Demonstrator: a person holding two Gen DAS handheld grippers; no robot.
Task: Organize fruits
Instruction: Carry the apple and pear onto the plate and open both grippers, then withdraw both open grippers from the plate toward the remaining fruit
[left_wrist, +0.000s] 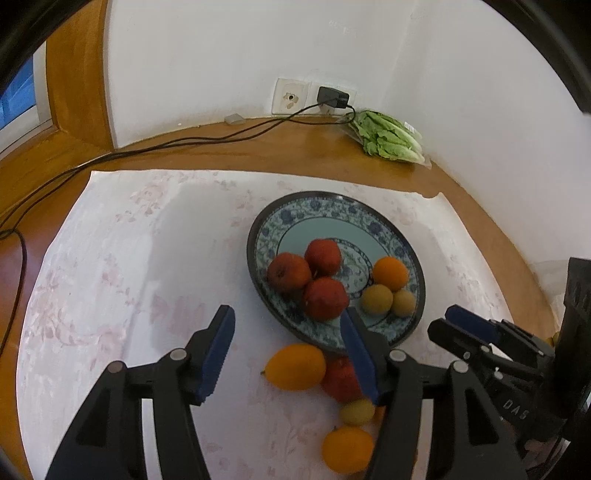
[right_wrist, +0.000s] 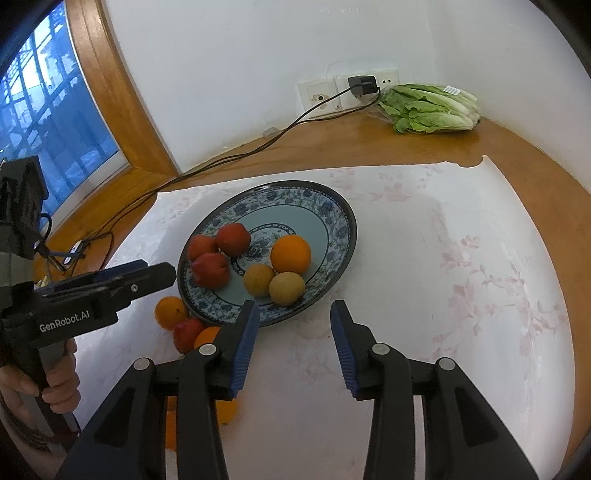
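A blue-patterned plate sits on the white cloth. It holds three red apples, an orange and two small yellow fruits. Loose on the cloth in front of the plate lie an orange, a red apple, a yellow fruit and another orange. My left gripper is open and empty above the loose fruit. My right gripper is open and empty at the plate's near rim.
A bag of lettuce lies at the back by the wall. A charger is plugged into the wall socket, and its cable runs across the wooden table. A window is at the left.
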